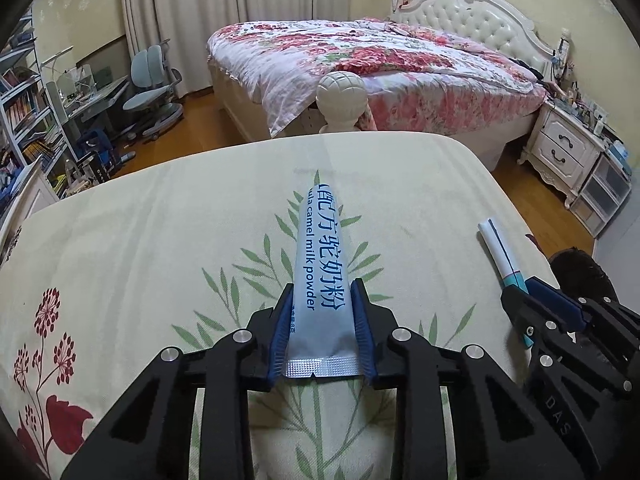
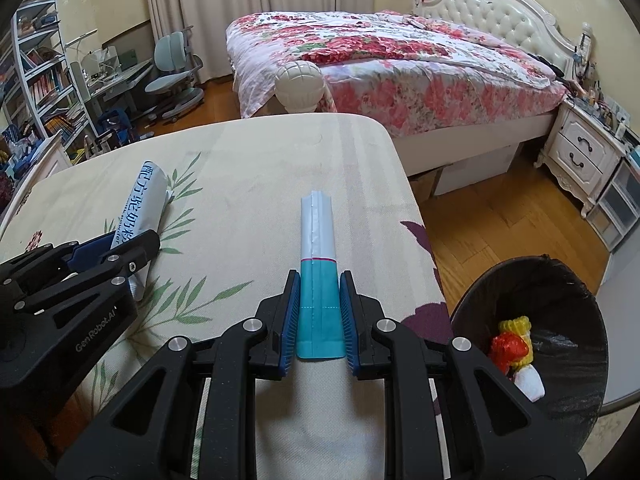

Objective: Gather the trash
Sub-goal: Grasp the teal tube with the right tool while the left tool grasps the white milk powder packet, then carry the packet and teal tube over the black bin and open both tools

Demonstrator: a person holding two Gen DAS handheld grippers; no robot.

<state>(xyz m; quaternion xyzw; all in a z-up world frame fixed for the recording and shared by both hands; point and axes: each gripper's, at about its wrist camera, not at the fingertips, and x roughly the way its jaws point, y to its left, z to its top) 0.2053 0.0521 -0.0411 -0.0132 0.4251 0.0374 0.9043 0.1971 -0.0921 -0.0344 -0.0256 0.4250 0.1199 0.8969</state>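
Note:
A long silver-blue camel milk powder sachet (image 1: 318, 276) lies on the floral cream bedsheet (image 1: 140, 240). My left gripper (image 1: 322, 292) is shut on its near end. The sachet also shows in the right wrist view (image 2: 146, 204), with the left gripper (image 2: 116, 248) on it. A narrow silver and teal sachet (image 2: 318, 256) lies near the sheet's right edge. My right gripper (image 2: 319, 284) is shut on its teal end. It shows in the left wrist view too (image 1: 500, 248), with the right gripper (image 1: 520, 292) on it.
A black-lined trash bin (image 2: 560, 280) stands on the wood floor at the right, with red, yellow and white trash (image 2: 514, 348) inside. Beyond are a bedpost knob (image 2: 300, 86), a floral bed (image 2: 400, 64), a nightstand (image 2: 580, 152) and a desk with chair (image 2: 172, 68).

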